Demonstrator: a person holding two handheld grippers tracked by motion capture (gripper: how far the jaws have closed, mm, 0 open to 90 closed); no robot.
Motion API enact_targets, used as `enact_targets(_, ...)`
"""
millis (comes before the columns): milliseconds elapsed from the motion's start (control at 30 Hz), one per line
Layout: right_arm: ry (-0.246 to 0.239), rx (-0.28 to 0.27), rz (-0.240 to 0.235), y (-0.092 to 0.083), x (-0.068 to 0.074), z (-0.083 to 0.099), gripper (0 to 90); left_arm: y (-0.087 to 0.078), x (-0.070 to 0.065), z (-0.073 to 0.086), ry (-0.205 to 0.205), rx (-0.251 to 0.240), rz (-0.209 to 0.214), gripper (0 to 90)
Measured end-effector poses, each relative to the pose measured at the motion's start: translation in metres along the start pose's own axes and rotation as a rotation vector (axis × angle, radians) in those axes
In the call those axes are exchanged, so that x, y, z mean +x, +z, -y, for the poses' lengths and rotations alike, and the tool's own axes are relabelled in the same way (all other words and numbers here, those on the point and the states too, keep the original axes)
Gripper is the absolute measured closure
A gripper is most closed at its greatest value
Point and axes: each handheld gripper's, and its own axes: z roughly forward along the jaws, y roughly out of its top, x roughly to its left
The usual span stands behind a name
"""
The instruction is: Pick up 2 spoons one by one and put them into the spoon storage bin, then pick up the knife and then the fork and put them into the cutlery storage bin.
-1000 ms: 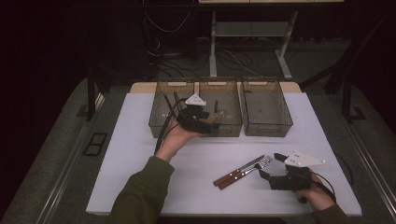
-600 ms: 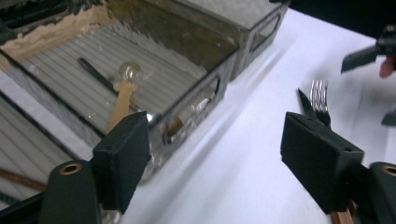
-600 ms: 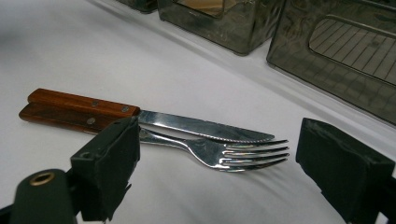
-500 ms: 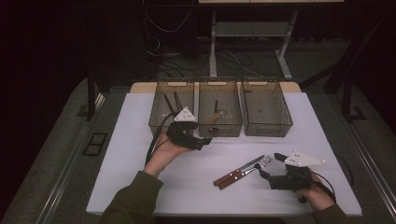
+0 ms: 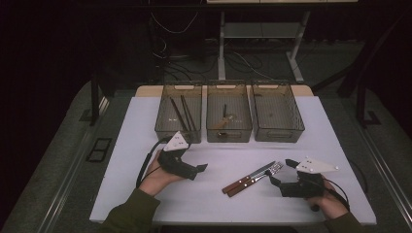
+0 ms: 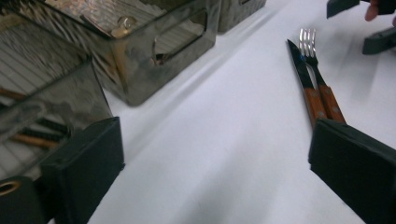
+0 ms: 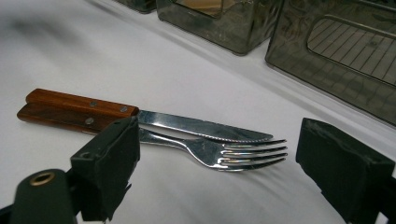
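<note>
White tabletop (image 5: 145,194) carries 3 smoky plastic bins (image 5: 228,116), 2 already holding cutlery. 1 wooden-handled knife (image 5: 248,177) and 1 wooden-handled fork (image 5: 255,180) remain, touching, unsorted. Left gripper (image 5: 201,168), jaws just opened, empty; right gripper (image 5: 282,171) gapes beside the fork tines.

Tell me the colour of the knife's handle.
Reddish-brown wood with metal rivets, on the knife; the right gripper view shows it best.

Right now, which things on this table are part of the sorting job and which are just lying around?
In the job:
knife
fork
three bins
left gripper, open and holding nothing
right gripper, open by the fork

Just lying about:
cables on the floor
desk frame
</note>
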Motion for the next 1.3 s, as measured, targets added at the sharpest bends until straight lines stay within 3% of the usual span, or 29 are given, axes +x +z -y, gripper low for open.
enact_targets(233,-0.015,-0.004,-0.006,-0.001,0.001,-0.001,13.9,-0.011,-0.007,0.021,-0.02,-0.015,0.032,0.0)
enact_targets(333,-0.026,0.0,-0.005,-0.001,0.001,-0.002,13.9,-0.015,-0.01,0.028,-0.008,-0.017,0.033,0.0)
enact_targets(500,0.001,0.015,-0.016,-0.002,0.001,-0.003,13.9,-0.022,-0.014,0.042,-0.015,-0.013,0.04,0.0)
enact_targets(600,0.001,0.031,-0.047,-0.004,0.002,-0.005,13.9,-0.027,-0.015,0.048,-0.031,-0.021,0.048,0.0)
enact_targets(700,0.0,0.047,-0.088,-0.007,0.003,-0.009,13.8,-0.028,-0.015,0.052,-0.022,-0.001,0.054,0.0)
enact_targets(767,0.006,0.054,-0.133,-0.009,0.002,-0.011,12.1,-0.027,-0.015,0.053,-0.016,0.001,0.055,0.0)
enact_targets(833,0.001,0.059,-0.214,-0.011,0.003,-0.012,12.2,-0.027,-0.014,0.053,-0.007,0.005,0.057,0.0)
enact_targets(900,-0.017,0.093,-0.237,-0.01,0.006,-0.013,12.4,-0.028,-0.015,0.053,-0.009,0.001,0.056,0.0)
enact_targets(967,-0.022,0.111,-0.256,-0.008,0.01,-0.014,16.0,-0.028,-0.015,0.053,-0.012,-0.003,0.052,0.0)
enact_targets(1133,-0.051,0.136,-0.317,-0.003,0.019,-0.018,41.6,-0.027,-0.013,0.054,-0.025,-0.002,0.056,0.0)
enact_targets(1300,-0.057,0.176,-0.343,0.005,0.025,-0.019,60.3,-0.026,-0.013,0.053,-0.024,-0.001,0.059,0.0)
